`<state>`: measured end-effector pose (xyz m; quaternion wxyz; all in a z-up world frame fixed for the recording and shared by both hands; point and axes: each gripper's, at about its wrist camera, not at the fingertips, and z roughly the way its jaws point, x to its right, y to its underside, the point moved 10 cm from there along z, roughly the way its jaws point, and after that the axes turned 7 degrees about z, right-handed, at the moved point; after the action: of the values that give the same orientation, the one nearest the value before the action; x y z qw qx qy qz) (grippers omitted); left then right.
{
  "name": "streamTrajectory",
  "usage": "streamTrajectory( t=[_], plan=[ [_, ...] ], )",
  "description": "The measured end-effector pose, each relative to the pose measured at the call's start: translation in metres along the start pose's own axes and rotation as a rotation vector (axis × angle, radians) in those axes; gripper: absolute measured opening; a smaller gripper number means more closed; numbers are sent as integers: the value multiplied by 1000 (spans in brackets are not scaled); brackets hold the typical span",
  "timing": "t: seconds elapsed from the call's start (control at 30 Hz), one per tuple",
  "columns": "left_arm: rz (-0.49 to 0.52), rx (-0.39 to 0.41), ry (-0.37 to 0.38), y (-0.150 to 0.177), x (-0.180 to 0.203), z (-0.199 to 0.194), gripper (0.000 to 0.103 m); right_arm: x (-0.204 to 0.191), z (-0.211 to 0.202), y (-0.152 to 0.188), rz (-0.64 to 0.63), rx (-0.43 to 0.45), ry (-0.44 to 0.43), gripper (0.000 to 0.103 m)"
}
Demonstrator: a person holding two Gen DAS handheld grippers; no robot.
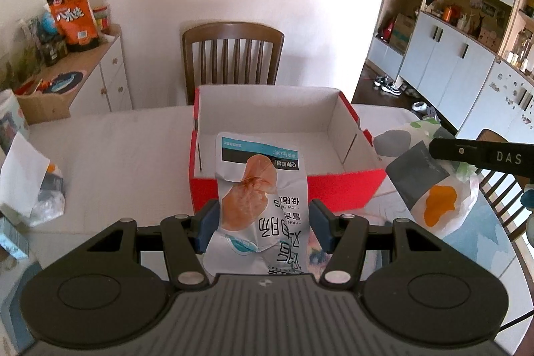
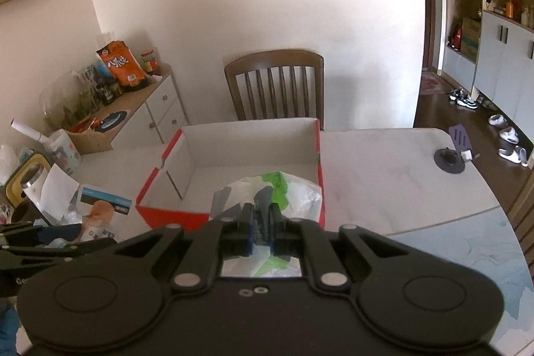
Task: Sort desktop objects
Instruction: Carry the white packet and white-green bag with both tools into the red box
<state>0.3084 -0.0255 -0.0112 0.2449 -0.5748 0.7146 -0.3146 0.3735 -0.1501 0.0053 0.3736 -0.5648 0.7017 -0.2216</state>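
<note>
A red cardboard box (image 1: 333, 189) with a white, empty inside stands on the white table, also in the right wrist view (image 2: 160, 189). A white snack packet with an orange picture (image 1: 257, 199) sits between the wide-apart pads of my left gripper (image 1: 263, 222), in front of the box's near wall. My right gripper (image 2: 261, 222) is shut on a white bag with green and grey patches (image 2: 293, 189), held over the box's near right corner. That bag shows at the right of the left wrist view (image 1: 434, 186).
A wooden chair (image 1: 233, 55) stands behind the table. Crumpled packets and white paper (image 1: 30, 186) lie at the table's left. A sideboard with snack bags (image 1: 76, 19) is at the far left. A grey round thing (image 2: 450, 160) lies near the table's right edge.
</note>
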Motion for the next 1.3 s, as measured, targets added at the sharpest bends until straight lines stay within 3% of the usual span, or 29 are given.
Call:
streamTrajectory(
  t=[0.9, 1.3],
  plan=[
    [9, -53, -4, -62, -10, 90, 58, -5, 80, -60, -51, -17, -52, 8],
    [75, -105, 14, -68, -7, 137, 58, 3, 127, -59, -42, -59, -44, 8]
  ],
)
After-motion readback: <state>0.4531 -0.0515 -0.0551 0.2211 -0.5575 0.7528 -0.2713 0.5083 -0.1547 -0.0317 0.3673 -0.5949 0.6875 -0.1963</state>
